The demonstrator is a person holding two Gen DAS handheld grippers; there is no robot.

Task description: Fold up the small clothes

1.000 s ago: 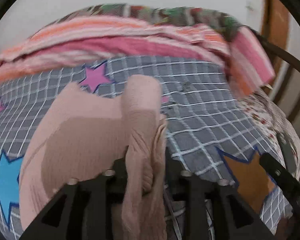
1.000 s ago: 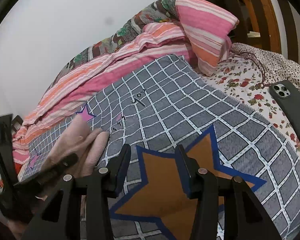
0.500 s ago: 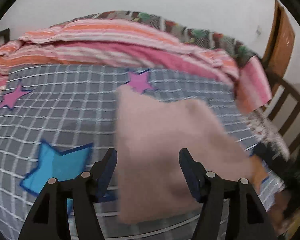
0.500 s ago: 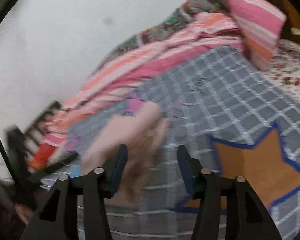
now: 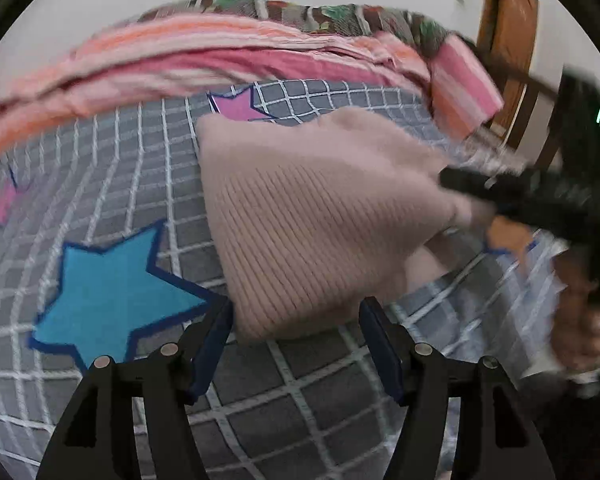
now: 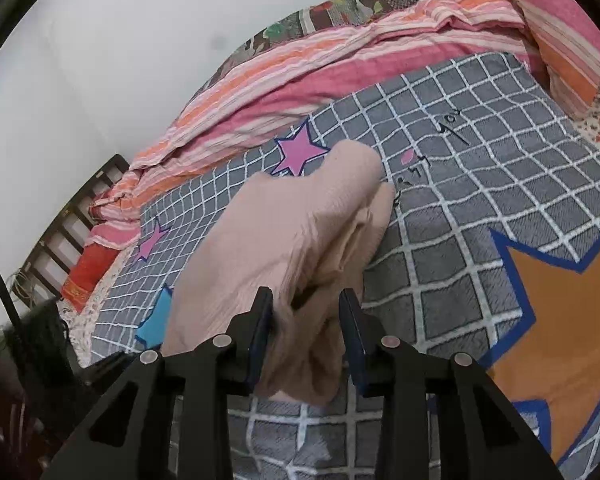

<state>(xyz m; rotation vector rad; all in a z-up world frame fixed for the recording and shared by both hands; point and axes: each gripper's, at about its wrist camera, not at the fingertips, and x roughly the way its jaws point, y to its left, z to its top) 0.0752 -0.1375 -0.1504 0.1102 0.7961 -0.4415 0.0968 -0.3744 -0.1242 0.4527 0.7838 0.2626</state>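
The pink ribbed garment [image 5: 320,216] is lying across the middle of the left wrist view, on the grey checked blanket [image 5: 148,168], its near edge sitting just above the left gripper [image 5: 296,340]. That gripper's claw is standing wide and is holding nothing — the cloth edge is showing between the two fingers but apart from both. Judging by this, it is hanging back so as to leave the fabric free to be worked from the other side.

In the right wrist view the same garment [image 6: 284,240] is running from the centre of the frame down to the lower middle, where a bunched fold is sitting between the fingers of the right gripper [image 6: 306,320]. The left finger is touching the cloth; the right one is looking a shade off it (the gap is narrow, and whether the pinch is firm I cannot tell). The bunching suggests the gripper is gathering a doubled edge so both layers travel together.

At the right edge of the left view that gripper is appearing as a blurred dark bar reaching the garment's corner. A blue star [image 5: 112,296] at lower left and a striped pink quilt [image 6: 320,60] along the top are framing the working area — the fold looks only partly done.
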